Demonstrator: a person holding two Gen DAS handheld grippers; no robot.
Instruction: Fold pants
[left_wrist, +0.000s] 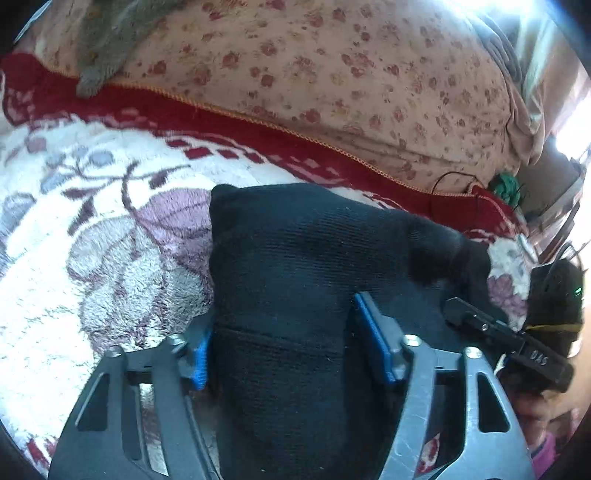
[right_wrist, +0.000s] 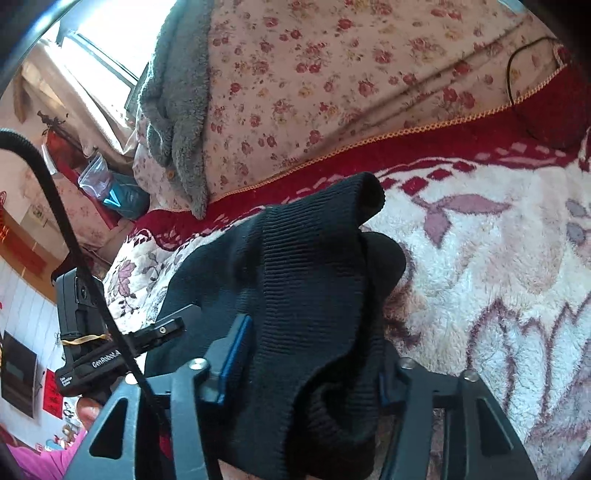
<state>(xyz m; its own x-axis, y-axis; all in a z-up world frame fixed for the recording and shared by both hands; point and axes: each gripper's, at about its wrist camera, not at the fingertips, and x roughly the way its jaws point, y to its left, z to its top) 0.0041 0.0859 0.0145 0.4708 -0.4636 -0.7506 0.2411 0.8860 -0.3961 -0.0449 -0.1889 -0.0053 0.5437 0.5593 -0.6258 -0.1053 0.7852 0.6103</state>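
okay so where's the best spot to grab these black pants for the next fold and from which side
Likely the ribbed cuff at the far end of the black pants: it stands up off the fleece blanket, giving a free edge. Approach from above. Both the left claw and the right claw straddle bunched fabric, jaws apart.
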